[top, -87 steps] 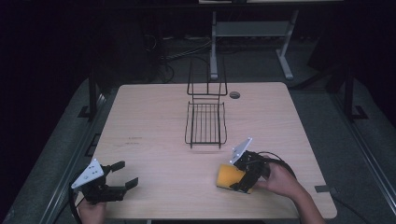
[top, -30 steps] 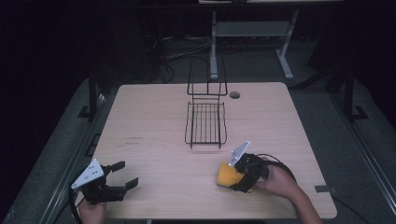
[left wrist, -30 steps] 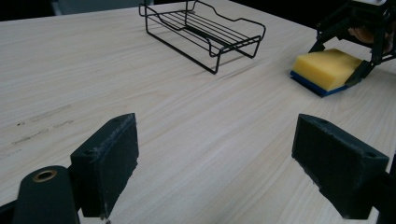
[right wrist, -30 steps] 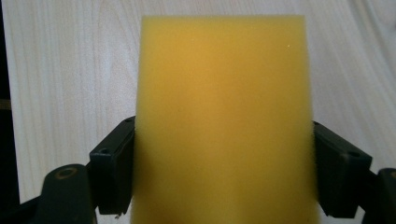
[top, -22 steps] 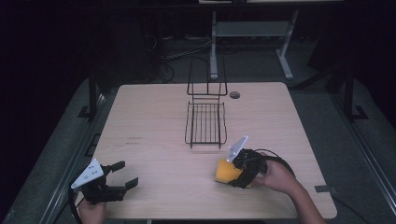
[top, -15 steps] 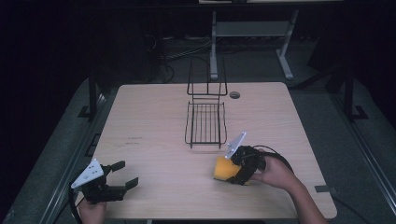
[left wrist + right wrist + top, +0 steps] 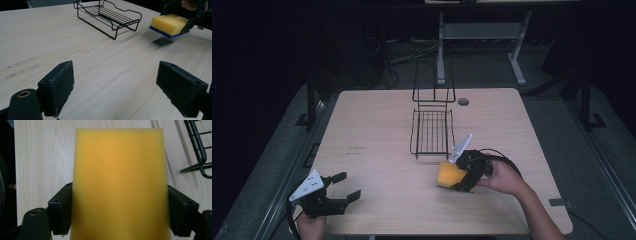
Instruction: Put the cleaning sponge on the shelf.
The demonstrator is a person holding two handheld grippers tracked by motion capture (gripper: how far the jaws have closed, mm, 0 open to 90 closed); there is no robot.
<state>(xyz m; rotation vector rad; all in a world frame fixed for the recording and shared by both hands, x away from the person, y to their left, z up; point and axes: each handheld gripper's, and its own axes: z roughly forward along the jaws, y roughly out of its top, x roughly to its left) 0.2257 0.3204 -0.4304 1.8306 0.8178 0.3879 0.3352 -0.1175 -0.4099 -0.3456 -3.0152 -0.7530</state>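
Observation:
A yellow sponge (image 7: 448, 175) with a blue underside hangs just above the table, and my right gripper (image 7: 460, 178) is shut on it. In the right gripper view the sponge (image 7: 117, 182) stands between the two black jaws and hides most of the table. From the left gripper view the sponge (image 7: 170, 24) floats over its own shadow at the upper right. A black wire rack (image 7: 432, 131) lies on the table just beyond the sponge. My left gripper (image 7: 343, 189) rests at the table's near left corner, open, with nothing between its jaws.
The rack's tall wire back (image 7: 433, 86) rises at its far end. A round cable hole (image 7: 463, 101) sits near the table's far edge. A cable (image 7: 499, 156) loops from my right gripper. Bare wood (image 7: 377, 150) spreads between the two grippers.
My right gripper has lifted the sponge slightly and carried it left and a little farther up the table, toward the rack's near end. The left gripper has stayed still.

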